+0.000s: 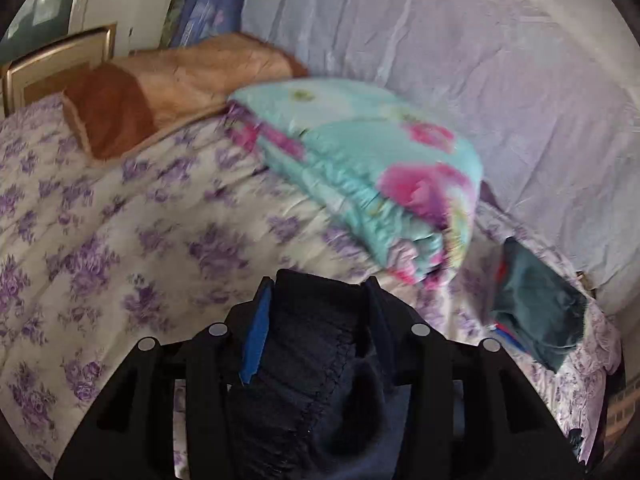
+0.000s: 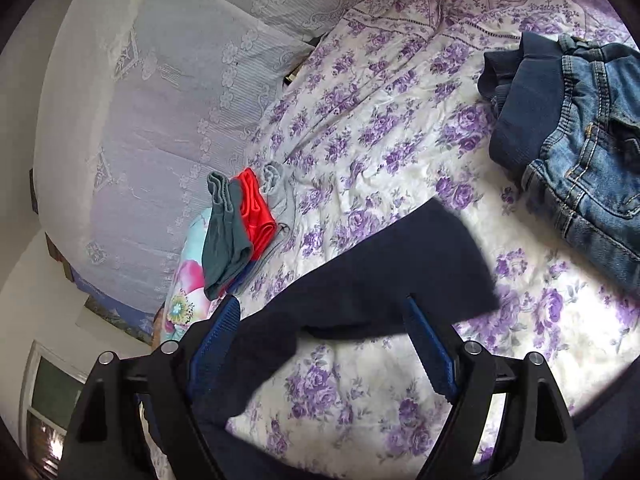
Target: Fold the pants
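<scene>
The dark navy pants [image 2: 380,260] hang in the air above the floral bedspread [image 2: 360,120]. My left gripper [image 1: 320,284] is shut on their gathered elastic waistband [image 1: 312,356], which fills the space between its jaws. My right gripper [image 2: 320,304] is open, its blue-padded fingers [image 2: 428,344] spread wide on either side of a dark leg of the pants that crosses between them. I cannot tell whether the fabric touches the pads.
A folded turquoise and pink quilt [image 1: 372,168] and a brown pillow [image 1: 168,88] lie on the bed. Teal and red garments [image 2: 236,228] are stacked near the wall. Blue jeans [image 2: 580,132] lie at the right. A pale lace cover [image 2: 160,100] hangs behind.
</scene>
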Tool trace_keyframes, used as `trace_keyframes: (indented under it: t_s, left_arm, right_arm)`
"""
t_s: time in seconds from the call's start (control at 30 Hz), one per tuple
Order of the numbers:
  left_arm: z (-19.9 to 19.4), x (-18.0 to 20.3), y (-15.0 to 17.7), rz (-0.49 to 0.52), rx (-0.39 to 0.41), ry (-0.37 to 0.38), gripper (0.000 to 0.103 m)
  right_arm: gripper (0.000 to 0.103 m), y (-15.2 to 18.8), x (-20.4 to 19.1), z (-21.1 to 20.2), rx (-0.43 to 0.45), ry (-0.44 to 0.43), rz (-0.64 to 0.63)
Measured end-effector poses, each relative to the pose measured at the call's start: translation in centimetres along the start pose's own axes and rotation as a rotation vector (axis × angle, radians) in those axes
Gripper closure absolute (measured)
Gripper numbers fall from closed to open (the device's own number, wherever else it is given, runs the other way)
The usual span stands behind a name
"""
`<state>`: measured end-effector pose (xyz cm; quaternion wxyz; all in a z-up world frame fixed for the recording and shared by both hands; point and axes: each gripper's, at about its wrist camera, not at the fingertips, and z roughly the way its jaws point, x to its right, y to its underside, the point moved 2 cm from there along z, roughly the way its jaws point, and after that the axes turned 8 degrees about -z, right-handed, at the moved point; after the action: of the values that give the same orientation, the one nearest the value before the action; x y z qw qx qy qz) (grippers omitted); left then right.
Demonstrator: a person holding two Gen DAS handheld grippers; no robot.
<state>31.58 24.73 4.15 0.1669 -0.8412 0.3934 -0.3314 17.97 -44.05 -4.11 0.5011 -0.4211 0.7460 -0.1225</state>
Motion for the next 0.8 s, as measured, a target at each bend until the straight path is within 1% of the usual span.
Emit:
trace_keyframes:
  t_s: [0.03, 0.07, 0.1, 0.13, 0.17, 0.2, 0.27, 0.3, 0.33, 0.4, 0.47, 0.5, 0.53, 0.57, 0.6, 0.63, 0.67, 0.7, 0.73, 0.77, 0.8]
  left_arm:
    - [1.9, -1.1, 0.8, 0.007, -0.076, -0.002, 0.058]
    - [3.4, -1.8, 1.8, 0.022, -0.116, -0.029, 0.058]
    - [4.7, -2.6, 2.8, 0.041, -0.13, -0.059, 0.058]
    - [5.5, -3.0, 3.9, 0.048, -0.137, -0.061, 0.058]
    - [5.8, -3.3, 4.3, 0.045, -0.135, -0.05, 0.056]
    - [5.9, -3.7, 4.7, 0.032, -0.135, -0.02, 0.054]
    - [5.9, -4.4, 4.9, 0.003, -0.137, 0.038, 0.04]
    - [6.0, -4.7, 5.1, -0.014, -0.153, 0.064, 0.036]
    - [6.3, -5.1, 5.1, -0.032, -0.168, 0.09, 0.031]
    - [6.8, -5.5, 5.4, -0.046, -0.177, 0.119, 0.03]
    - [6.7, -5.3, 5.5, -0.037, -0.172, 0.138, 0.024]
    - [6.6, -5.1, 5.6, -0.03, -0.171, 0.148, 0.023]
    - [6.7, -5.1, 5.6, -0.028, -0.17, 0.153, 0.022]
    - [6.7, -5.1, 5.7, -0.025, -0.167, 0.157, 0.022]
    - [6.7, -5.1, 5.6, -0.027, -0.166, 0.164, 0.021]
    - [6.7, -5.2, 5.6, -0.032, -0.165, 0.173, 0.02]
    - [6.7, -5.3, 5.6, -0.04, -0.165, 0.183, 0.02]
    - [6.6, -5.5, 5.6, -0.048, -0.164, 0.191, 0.02]
    - [6.6, -5.7, 5.5, -0.055, -0.163, 0.198, 0.02]
    - [6.5, -5.8, 5.5, -0.062, -0.163, 0.204, 0.02]
    - [6.5, -5.9, 5.5, -0.067, -0.164, 0.209, 0.02]
  right_arm:
    - [0.018, 0.1, 0.4, 0.2, -0.008, 0.025, -0.003]
    - [0.018, 0.2, 0.9, 0.4, -0.023, 0.046, 0.004]
    - [0.018, 0.2, 1.3, 0.8, -0.035, 0.053, 0.019]
    - [0.018, 0.2, 1.6, 1.0, -0.044, 0.049, 0.033]
    - [0.018, 0.1, 1.7, 1.1, -0.045, 0.045, 0.043]
    - [0.019, -0.2, 1.7, 0.9, -0.029, 0.052, 0.046]
    - [0.019, -1.5, 1.3, 0.1, 0.031, 0.094, 0.014]
    - [0.019, -2.3, 1.0, 0.0, 0.051, 0.115, -0.014]
    - [0.019, -3.1, 0.6, 0.4, 0.052, 0.142, -0.044]
    - [0.019, -4.3, 0.0, 2.6, -0.02, 0.195, -0.101]
    - [0.019, -4.9, 0.1, 5.3, -0.09, 0.256, -0.122]
    - [0.019, -5.0, 0.3, 6.4, -0.114, 0.276, -0.126]
    - [0.021, -5.1, 0.3, 7.2, -0.122, 0.277, -0.134]
    - [0.026, -5.0, 0.1, 7.7, -0.118, 0.283, -0.149]
    - [0.043, -5.1, -0.2, 7.8, -0.101, 0.291, -0.17]
    - [0.058, -5.1, -0.6, 7.5, -0.074, 0.294, -0.194]
    - [0.081, -5.2, -1.0, 6.8, -0.045, 0.264, -0.207]
    - [0.094, -5.2, -1.4, 5.7, -0.013, 0.213, -0.202]
    - [0.094, -5.2, -2.0, 4.3, 0.026, 0.159, -0.203]
    - [0.095, -4.8, -2.8, 2.4, 0.064, 0.116, -0.235]
    - [0.096, -4.3, -3.8, 0.5, 0.094, 0.09, -0.297]
